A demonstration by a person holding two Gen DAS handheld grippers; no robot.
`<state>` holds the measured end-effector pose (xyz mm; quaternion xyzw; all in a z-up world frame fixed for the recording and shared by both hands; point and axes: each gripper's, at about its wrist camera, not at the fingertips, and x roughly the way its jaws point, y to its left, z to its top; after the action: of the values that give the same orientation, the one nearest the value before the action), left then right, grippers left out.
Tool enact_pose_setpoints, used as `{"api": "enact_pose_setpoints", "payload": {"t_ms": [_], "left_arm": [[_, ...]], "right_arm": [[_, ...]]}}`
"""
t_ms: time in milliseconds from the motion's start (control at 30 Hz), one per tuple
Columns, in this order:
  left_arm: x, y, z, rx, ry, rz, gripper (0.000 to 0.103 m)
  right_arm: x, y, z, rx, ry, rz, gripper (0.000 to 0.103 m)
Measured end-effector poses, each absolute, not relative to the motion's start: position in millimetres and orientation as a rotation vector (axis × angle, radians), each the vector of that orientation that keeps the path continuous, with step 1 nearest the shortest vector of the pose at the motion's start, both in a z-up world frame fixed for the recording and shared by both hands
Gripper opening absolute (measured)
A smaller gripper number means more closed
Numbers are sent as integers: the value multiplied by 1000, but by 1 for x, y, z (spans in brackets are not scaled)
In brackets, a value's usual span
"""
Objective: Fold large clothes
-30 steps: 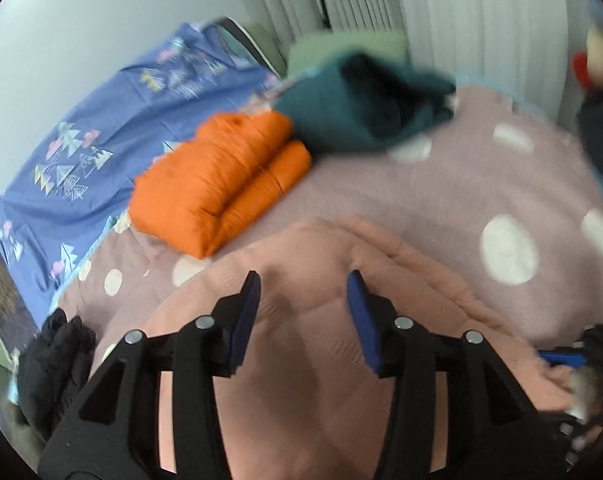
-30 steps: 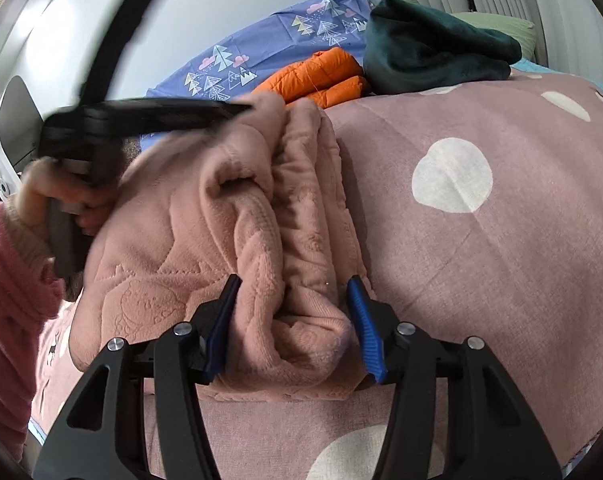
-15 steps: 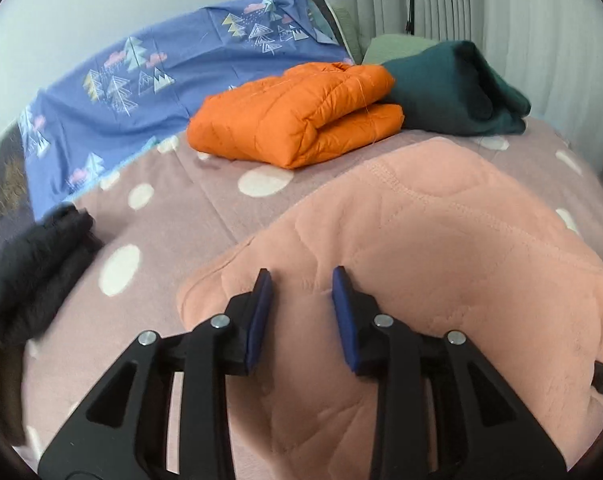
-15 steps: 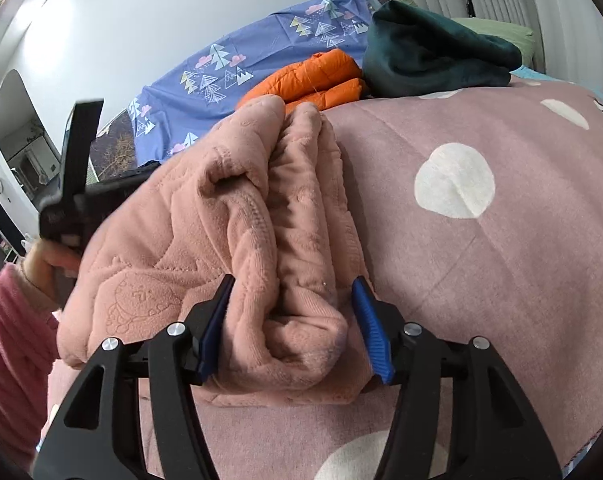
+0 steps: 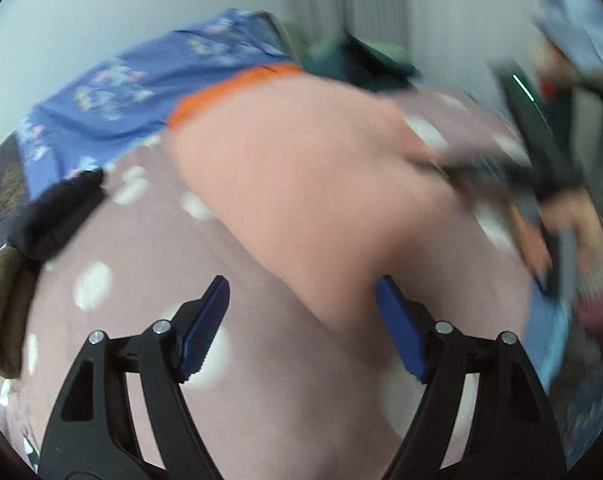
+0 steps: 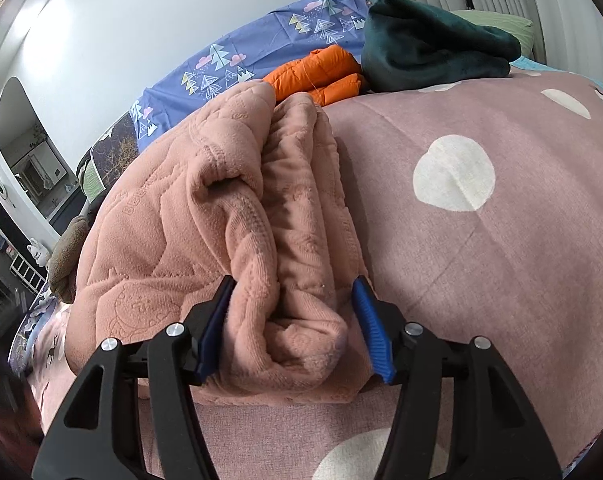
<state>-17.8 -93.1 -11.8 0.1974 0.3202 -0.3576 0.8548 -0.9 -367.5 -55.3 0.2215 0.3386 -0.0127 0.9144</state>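
Note:
A folded salmon-pink quilted garment (image 6: 181, 220) lies on the pink bedspread with white dots (image 6: 501, 240). My right gripper (image 6: 291, 304) is shut on the garment's thick folded edge, with both blue pads pressed into the cloth. The left wrist view is motion-blurred. There my left gripper (image 5: 301, 300) stands wide with its jaws opening. A low corner of the pink garment (image 5: 301, 160) reaches down between its fingers, and neither pad presses on it. Blurred at that view's right edge are the right gripper (image 5: 501, 176) and a hand (image 5: 573, 220).
A folded orange jacket (image 6: 321, 72) and a dark green garment (image 6: 429, 52) lie at the far side of the bed, with a blue tree-print sheet (image 6: 261, 52) behind them. A black garment (image 5: 57, 216) and an olive-brown bundle (image 5: 1, 300) sit at the left edge.
My left gripper drew back from the top of the pink garment to its near corner and its jaws spread wide. It has left the right wrist view. The right gripper kept its grip.

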Motion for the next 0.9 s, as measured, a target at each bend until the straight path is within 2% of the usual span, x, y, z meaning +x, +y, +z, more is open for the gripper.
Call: {"api": "enact_pose_setpoints", "payload": {"t_ms": [133,200,233,367,533,600,667,733,833,900], "left_arm": [[-17,-125,-37,501,646,-661,79],[-3,-135,-36,459,623,-610,77],[5,-139,-37,457,610,-551,72],[23,-126,-50,459,663,-431,73],[8,-124,-51,552,622,-405,73],[6,-124,-44,544,650,-448,68],[-9,-117,-33,515,696,-571,54],[-23,-108,-23,501,715,-673,44],[-36,-95,7,443,683,-748,26],[-26,-92,31,372,628,-757,21]], "right_arm": [[-2,-366,-55,458,693,-33,59],[-3,-366,-56,455,690,-34,59],[-3,-366,-56,456,690,-33,59],[-5,-363,-56,422,682,-67,59],[-3,-369,-59,458,699,-45,62],[-4,-371,-59,459,702,-38,63],[-6,-372,-59,468,698,-33,64],[-7,-373,-60,483,696,-25,65],[-7,-371,-59,475,691,-26,66],[-8,-370,-59,471,689,-29,66]]}}
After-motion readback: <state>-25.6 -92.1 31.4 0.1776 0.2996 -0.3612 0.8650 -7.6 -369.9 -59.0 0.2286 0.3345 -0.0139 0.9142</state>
